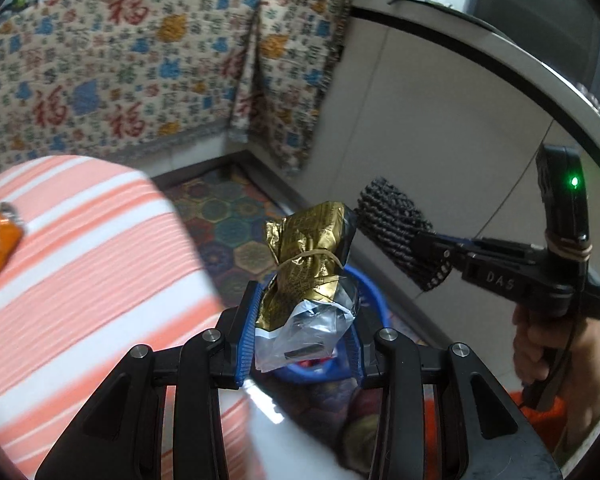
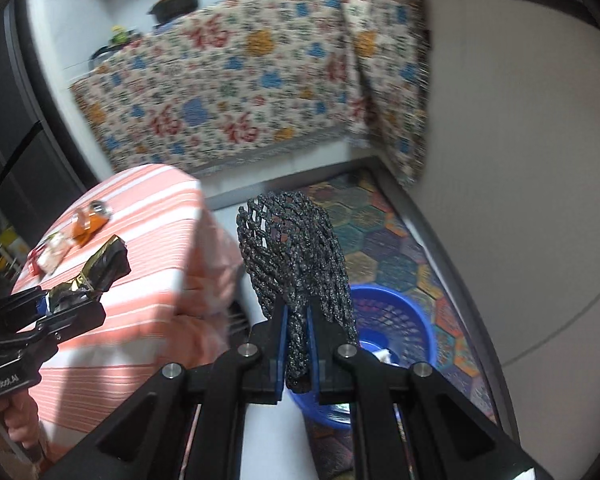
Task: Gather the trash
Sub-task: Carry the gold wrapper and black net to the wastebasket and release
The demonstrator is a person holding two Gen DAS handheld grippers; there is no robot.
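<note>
Two grippers are loaded as I watch my feeds. Farthest left, the table's striped orange-and-white cloth (image 2: 140,216) carries an orange wrapper (image 2: 86,224) and a small red-and-white packet (image 2: 52,254), lying near each other. My left gripper (image 1: 302,336) has its fingers clamped on a crumpled gold-and-silver foil bag (image 1: 312,264) bound with a rubber band, held above the blue basket (image 2: 404,320) on the patterned floor mat (image 2: 384,232). Further right, my right gripper (image 2: 298,344) has its blue pads pressed together on a dark mesh net (image 2: 296,256) that stands up above the same basket, whose bottom shows a white scrap (image 2: 384,356).
</note>
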